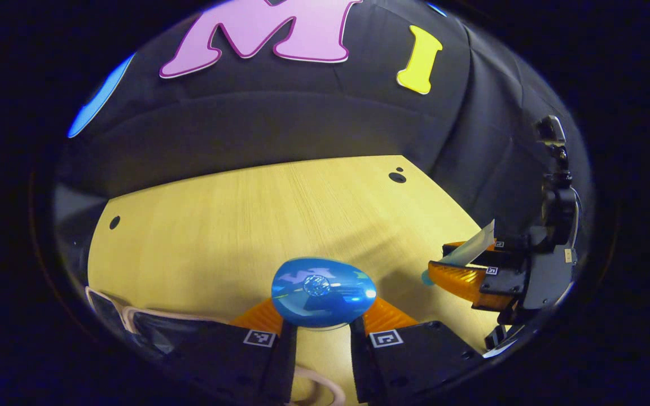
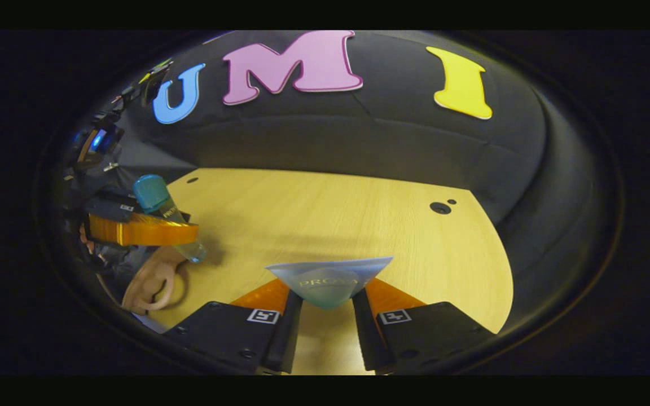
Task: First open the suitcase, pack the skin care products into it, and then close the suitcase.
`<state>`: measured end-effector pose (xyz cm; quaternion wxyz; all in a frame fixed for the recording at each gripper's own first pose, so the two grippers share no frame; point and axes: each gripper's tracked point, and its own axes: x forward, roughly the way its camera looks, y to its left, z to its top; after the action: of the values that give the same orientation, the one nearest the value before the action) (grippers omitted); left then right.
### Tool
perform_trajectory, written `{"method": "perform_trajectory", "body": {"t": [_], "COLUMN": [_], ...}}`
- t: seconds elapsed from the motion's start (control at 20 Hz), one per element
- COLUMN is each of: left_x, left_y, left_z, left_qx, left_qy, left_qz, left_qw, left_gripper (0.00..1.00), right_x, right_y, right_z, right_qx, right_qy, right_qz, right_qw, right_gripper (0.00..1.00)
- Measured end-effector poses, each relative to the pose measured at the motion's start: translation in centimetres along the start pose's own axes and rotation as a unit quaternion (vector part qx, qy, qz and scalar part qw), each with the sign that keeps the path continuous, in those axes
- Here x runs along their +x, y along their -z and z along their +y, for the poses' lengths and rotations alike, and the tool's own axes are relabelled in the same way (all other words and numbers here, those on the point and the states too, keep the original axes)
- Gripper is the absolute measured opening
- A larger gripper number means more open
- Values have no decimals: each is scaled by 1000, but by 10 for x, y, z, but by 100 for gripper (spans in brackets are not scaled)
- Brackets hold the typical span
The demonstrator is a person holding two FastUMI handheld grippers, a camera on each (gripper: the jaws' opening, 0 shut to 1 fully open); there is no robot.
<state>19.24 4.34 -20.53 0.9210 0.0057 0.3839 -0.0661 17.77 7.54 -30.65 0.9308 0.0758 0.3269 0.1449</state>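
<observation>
In the left gripper view my left gripper is shut on a glossy blue bottle, seen end-on above the wooden table. To its right, my right gripper hangs over the table's edge, shut on a pale tube. The right gripper view shows that tube, flat end forward, between the fingers of my right gripper. At that view's left, my left gripper holds the bottle upright by its body, teal cap on top. The suitcase's dark edge with pink trim lies at the lower left.
A pink suitcase handle sits below the left gripper, near the table's left edge. Small round holes mark the tabletop's far corners. The black cloth wall closes the back.
</observation>
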Motion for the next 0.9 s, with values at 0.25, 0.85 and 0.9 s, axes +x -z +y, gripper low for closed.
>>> {"method": "perform_trajectory", "body": {"t": [0.25, 0.85, 0.9], "left_x": [-91, -136, -133], "left_y": [32, 259, 267], "left_z": [71, 155, 158], "left_qx": [18, -56, -62], "left_qy": [-38, -45, -51], "left_qz": [59, 369, 383], "left_qw": [997, 927, 920], "left_gripper": [46, 46, 46], "right_x": [-46, -105, -107], "right_y": [-50, -82, -79], "right_z": [35, 124, 128], "right_qx": [9, -2, -8], "right_qy": [-17, -44, -43], "right_qz": [-63, -115, -113], "right_qw": [998, 992, 993], "right_gripper": [48, 49, 48]}}
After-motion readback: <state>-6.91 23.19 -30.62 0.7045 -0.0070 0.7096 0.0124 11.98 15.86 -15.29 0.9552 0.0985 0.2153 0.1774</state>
